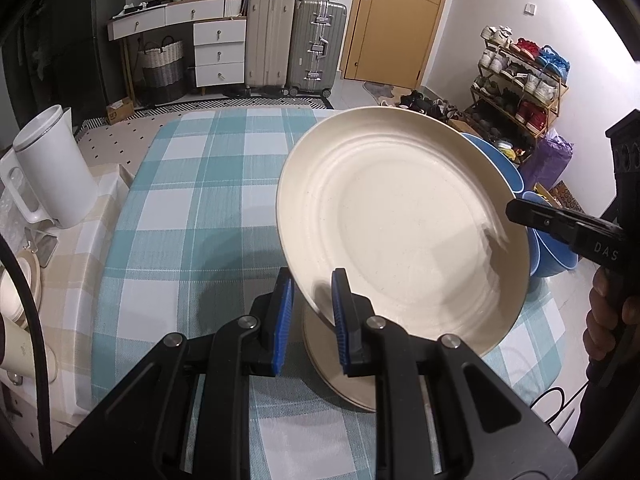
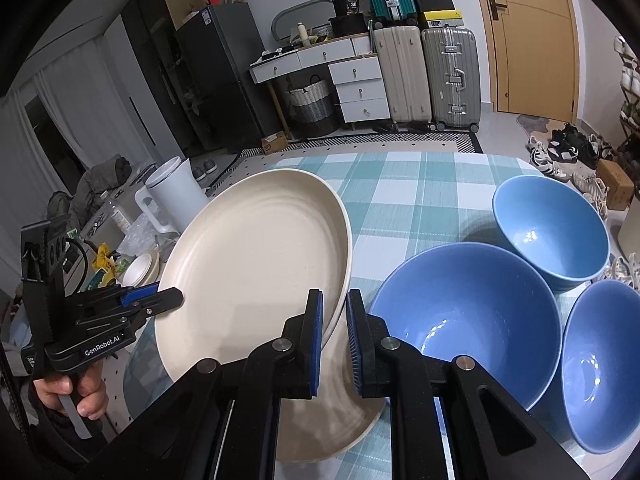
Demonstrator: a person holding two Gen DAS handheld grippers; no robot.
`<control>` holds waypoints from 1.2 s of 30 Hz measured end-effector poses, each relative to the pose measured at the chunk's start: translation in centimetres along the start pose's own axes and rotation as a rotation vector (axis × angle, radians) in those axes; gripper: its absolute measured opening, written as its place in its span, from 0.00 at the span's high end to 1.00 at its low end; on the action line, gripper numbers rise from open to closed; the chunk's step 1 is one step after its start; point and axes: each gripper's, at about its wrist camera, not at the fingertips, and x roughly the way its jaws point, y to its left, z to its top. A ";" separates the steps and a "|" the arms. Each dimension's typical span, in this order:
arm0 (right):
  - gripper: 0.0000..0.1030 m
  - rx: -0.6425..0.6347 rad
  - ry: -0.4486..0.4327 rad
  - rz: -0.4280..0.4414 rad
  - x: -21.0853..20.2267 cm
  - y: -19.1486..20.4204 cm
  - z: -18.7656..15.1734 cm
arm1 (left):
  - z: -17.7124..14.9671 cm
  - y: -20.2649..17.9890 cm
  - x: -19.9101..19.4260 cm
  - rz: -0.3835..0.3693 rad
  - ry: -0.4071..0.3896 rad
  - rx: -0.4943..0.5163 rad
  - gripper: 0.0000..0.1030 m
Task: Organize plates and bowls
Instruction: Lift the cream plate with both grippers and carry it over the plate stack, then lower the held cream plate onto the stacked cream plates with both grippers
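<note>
Cream plates (image 2: 256, 264): two. Blue bowls (image 2: 468, 320): three. Suitcases (image 2: 450, 76): three. Kettle (image 1: 52, 168): one.

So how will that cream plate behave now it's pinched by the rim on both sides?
The cream plate looks rigid, so it should not sag between the left gripper and right gripper. Its smooth rim could slip in such narrow pinches. Tilted above a second plate, it may clatter if released.

Both wrist views look down along their fingers, close, sharing the cream plate (image 1: 400, 224) and checked table (image 1: 192, 200).
</note>
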 end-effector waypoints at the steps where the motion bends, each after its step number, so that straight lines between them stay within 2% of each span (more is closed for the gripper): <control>1: 0.87 0.004 0.001 0.001 0.0 0.0 0.0 | -0.2 0.0 0.0 -0.001 0.002 0.002 0.85; 36: 0.86 0.029 0.113 -0.028 3.1 0.1 -6.5 | -5.7 0.4 3.6 0.039 0.071 0.025 0.85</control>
